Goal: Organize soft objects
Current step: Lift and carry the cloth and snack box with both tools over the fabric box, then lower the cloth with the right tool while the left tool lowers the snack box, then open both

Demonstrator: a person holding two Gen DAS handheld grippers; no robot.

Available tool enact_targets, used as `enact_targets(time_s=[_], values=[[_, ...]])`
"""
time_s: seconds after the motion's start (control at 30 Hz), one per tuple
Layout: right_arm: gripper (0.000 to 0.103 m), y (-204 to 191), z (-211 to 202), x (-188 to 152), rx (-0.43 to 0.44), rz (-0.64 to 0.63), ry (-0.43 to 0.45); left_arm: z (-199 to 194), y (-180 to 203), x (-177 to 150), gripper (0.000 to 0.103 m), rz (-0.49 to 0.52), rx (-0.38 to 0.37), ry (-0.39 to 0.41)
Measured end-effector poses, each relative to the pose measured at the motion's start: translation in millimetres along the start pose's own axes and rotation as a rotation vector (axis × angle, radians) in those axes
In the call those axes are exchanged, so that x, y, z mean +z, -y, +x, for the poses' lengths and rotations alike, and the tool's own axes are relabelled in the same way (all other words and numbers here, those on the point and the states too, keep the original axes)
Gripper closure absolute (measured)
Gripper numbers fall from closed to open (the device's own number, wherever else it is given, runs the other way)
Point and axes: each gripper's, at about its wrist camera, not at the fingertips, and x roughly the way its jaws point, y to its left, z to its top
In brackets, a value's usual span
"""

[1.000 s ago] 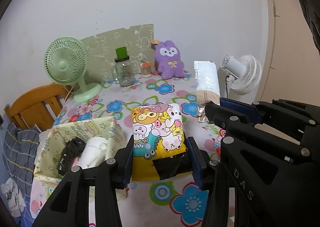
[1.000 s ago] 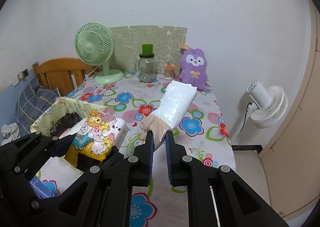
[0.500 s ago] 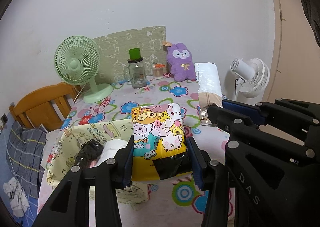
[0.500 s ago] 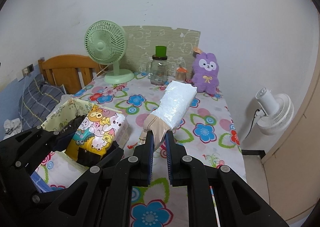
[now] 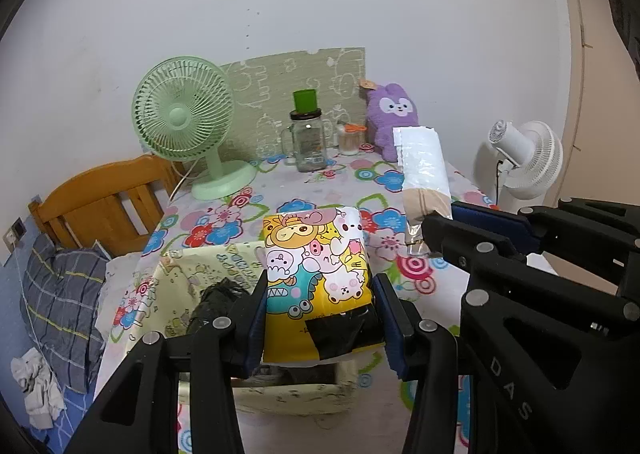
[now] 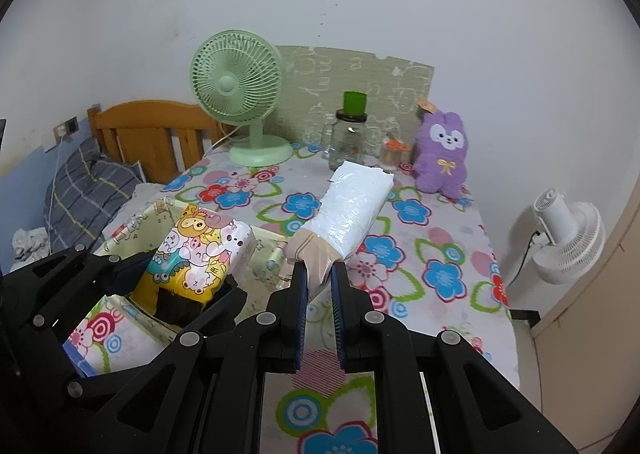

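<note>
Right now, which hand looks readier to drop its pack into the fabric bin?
Left. Its tool holds the yellow cartoon-print tissue pack directly over the pale yellow fabric bin; the right tool's white plastic-wrapped pack hangs beside it.

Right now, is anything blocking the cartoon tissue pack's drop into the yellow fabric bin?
Partly: the yellow cartoon-print tissue pack, clamped in the left gripper, hangs over the pale yellow fabric bin, where a black bundle already lies on the left.

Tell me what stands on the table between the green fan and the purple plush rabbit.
In the right wrist view, a glass jar with a green lid stands between the green fan and purple plush rabbit, plus a small orange-capped jar.
</note>
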Motion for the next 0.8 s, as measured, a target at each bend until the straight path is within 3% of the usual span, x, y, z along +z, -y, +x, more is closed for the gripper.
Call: enact_targets(time_s=[0.8], values=[[0.089, -55, 48, 17, 0.108, -0.058, -0.059, 34, -60, -9, 0.054, -0.05, 0.041, -0.063]])
